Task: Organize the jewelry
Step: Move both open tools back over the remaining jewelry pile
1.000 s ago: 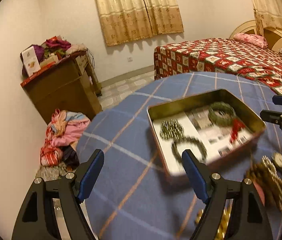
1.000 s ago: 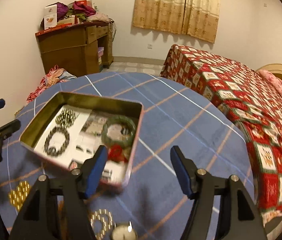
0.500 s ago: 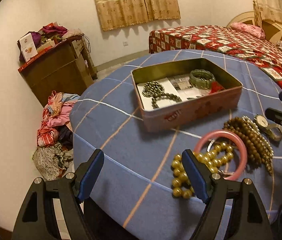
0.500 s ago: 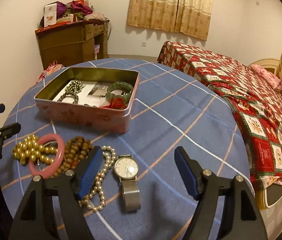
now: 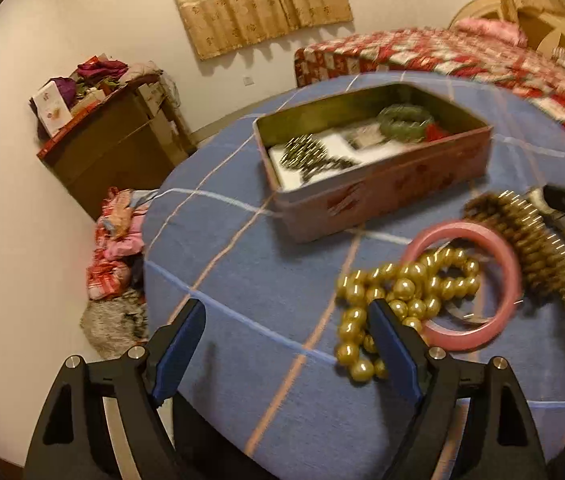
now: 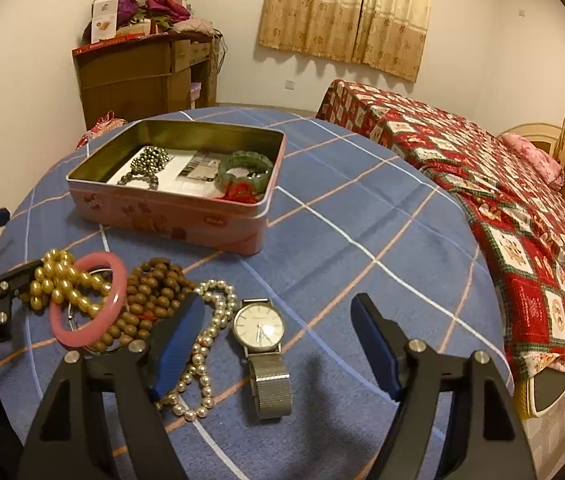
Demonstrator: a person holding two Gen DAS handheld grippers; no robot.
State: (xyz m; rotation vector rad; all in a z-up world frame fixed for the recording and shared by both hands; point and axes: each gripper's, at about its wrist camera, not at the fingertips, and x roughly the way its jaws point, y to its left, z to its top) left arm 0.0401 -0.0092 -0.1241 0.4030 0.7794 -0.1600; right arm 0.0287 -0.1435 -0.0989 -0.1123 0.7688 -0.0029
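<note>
An open pink tin (image 6: 170, 216) (image 5: 382, 192) holds dark bead bracelets (image 6: 150, 160), a green bangle (image 6: 244, 168) and a red item (image 6: 240, 192). Loose on the blue checked tablecloth lie gold beads (image 5: 398, 292) (image 6: 56, 280), a pink bangle (image 5: 494, 280) (image 6: 86, 300), brown wooden beads (image 6: 150, 296) (image 5: 534, 240), a pearl necklace (image 6: 206, 340) and a silver watch (image 6: 260, 328). My left gripper (image 5: 286, 332) is open and empty, its right finger beside the gold beads. My right gripper (image 6: 278, 340) is open and empty, low over the watch and pearls.
The round table's edge (image 5: 170, 292) drops off to the left, with a clothes pile (image 5: 118, 240) on the floor. A wooden cabinet (image 6: 142, 76) stands at the wall. A bed with a red patterned cover (image 6: 502, 200) is to the right.
Both grippers have drawn back from over the tin and come down toward the loose jewelry at the table's near side. Both stayed open and empty.
</note>
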